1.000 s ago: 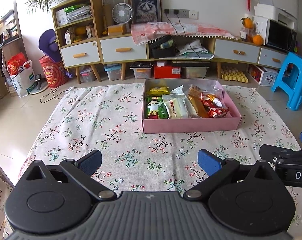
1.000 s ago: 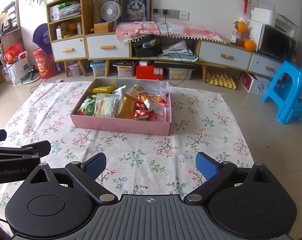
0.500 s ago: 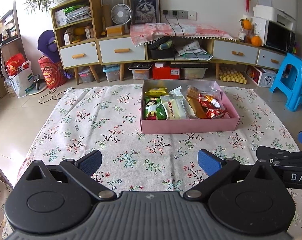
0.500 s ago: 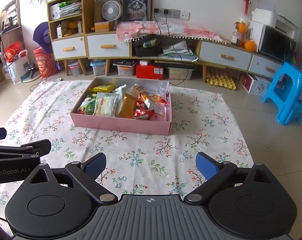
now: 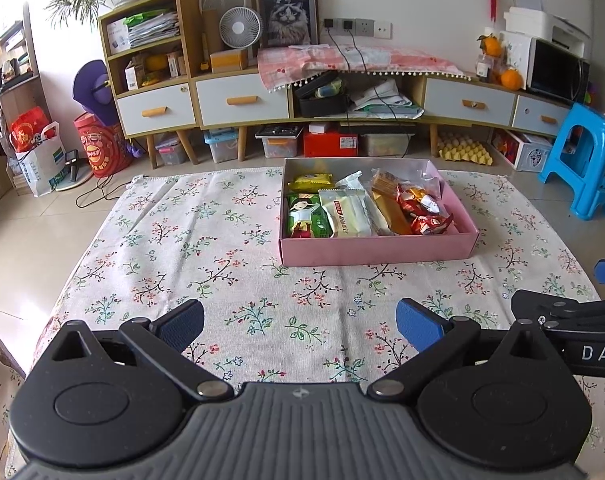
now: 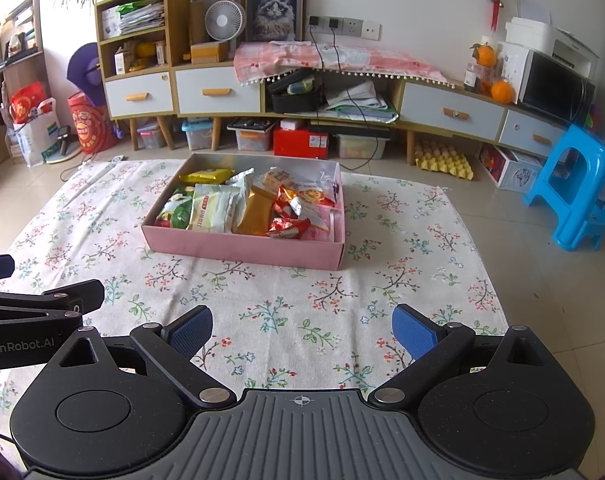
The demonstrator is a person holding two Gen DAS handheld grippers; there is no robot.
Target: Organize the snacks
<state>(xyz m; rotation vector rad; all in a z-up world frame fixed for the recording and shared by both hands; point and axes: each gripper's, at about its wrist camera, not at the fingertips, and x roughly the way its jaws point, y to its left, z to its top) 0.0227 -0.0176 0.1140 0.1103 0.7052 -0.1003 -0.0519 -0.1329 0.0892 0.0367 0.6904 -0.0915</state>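
Left wrist view: the left tongs (image 5: pixel 300 326) hang released over bare floral cloth (image 5: pixel 174 240), well short of the pink box (image 5: pixel 376 249). Snacks (image 5: pixel 344 212) fill the box. The right tongs (image 5: pixel 574 320) intrude at the right edge.

Right wrist view: the right tongs (image 6: pixel 302 328) gape, empty; cloth lies clear up to the box (image 6: pixel 242 246). A stool (image 6: pixel 578 192) stands on the floor beyond the cloth's right edge.

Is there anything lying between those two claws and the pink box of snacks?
Nothing visible: only bare floral cloth separates the open left gripper and open right gripper from the pink box.
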